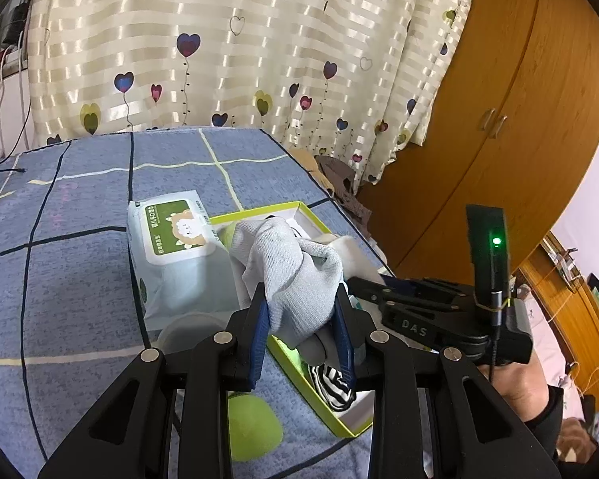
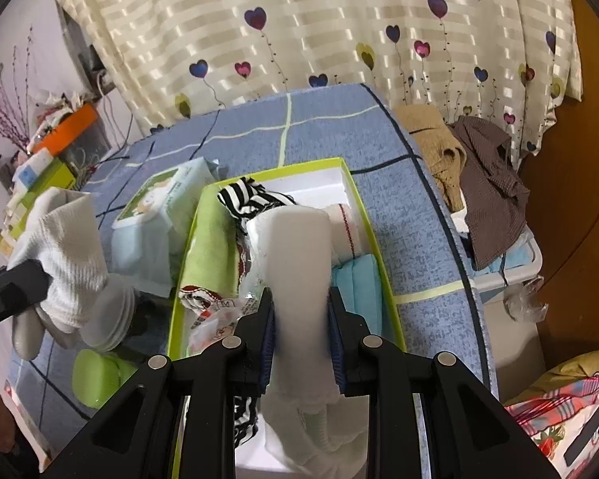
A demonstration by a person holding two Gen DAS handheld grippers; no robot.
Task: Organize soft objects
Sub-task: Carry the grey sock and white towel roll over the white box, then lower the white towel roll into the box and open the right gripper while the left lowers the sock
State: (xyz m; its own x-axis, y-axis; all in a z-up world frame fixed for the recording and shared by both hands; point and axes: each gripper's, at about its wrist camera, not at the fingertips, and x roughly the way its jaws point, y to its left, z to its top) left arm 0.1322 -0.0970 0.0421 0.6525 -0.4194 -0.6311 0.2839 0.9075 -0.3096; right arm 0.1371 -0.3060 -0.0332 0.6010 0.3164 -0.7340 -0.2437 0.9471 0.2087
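Note:
My left gripper (image 1: pixel 301 311) is shut on a light grey sock (image 1: pixel 295 271) and holds it above the near left side of a lime-rimmed box (image 1: pixel 319 403). The sock also shows at the left of the right wrist view (image 2: pixel 66 263). My right gripper (image 2: pixel 301 319) is shut on a white rolled cloth (image 2: pixel 299 263) over the same box (image 2: pixel 383 267). Inside the box lie a striped black-and-white cloth (image 2: pixel 247 197), a green cloth (image 2: pixel 209 247), a turquoise cloth (image 2: pixel 357 283) and a white cloth with a red stripe (image 2: pixel 347 231).
A pack of wet wipes (image 1: pixel 171 255) lies left of the box on the blue checked bed cover (image 1: pixel 60 271). A lime green lid (image 1: pixel 253 427) lies near the box. Brown and tan clothes (image 2: pixel 487 183) lie off the bed's right edge. A heart-print curtain hangs behind, a wooden wardrobe (image 1: pixel 519 119) at right.

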